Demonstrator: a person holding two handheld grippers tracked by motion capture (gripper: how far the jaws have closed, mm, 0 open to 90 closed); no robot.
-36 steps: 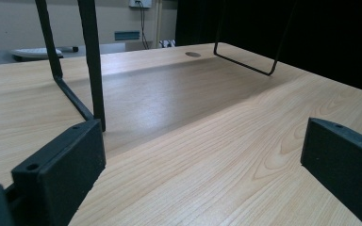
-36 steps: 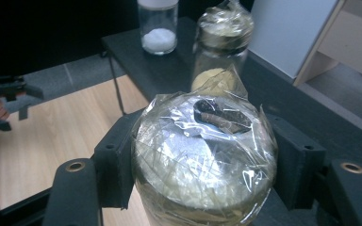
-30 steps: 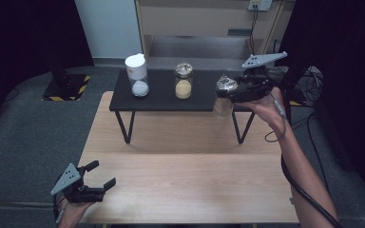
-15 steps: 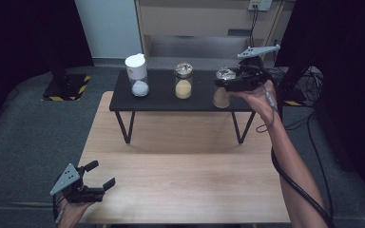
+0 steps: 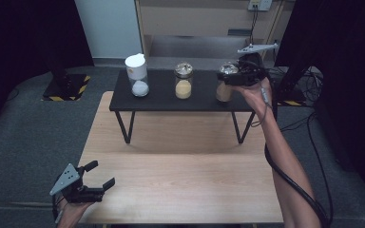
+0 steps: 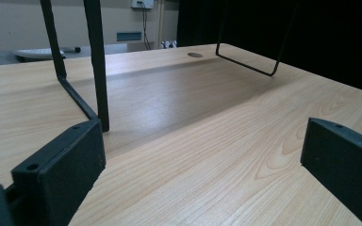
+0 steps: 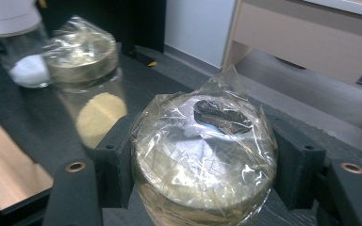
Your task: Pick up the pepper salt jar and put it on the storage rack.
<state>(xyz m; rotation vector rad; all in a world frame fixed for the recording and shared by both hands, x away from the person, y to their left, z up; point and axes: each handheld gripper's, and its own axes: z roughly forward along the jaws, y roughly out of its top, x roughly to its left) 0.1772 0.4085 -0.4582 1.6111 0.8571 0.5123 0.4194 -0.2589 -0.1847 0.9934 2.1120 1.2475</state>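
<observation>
While I am watching from the high view, my left gripper [image 5: 92,183] is sitting close to me at the near left corner of the wooden table [image 5: 180,180]. Its jaws are standing spread wide, and nothing is sitting between them. In the left gripper view the wood is lying bare between the two black jaws, and the thin black legs of the shelf [image 6: 96,70] are standing just ahead.

Farther off, the black shelf [image 5: 161,97] is standing across the far part of the table. Three jars are sitting on it in a row. My right gripper [image 5: 228,80] is reaching out to the right end of the shelf, and it is pinching the right jar [image 5: 225,85] near its top. In the right gripper view the jaws are pressing on both sides of that jar [image 7: 202,155], and crinkly clear wrap is covering its lid. The yellow jar [image 5: 183,81] is standing in the middle, and the white jar [image 5: 138,75] is standing at the left end.
</observation>
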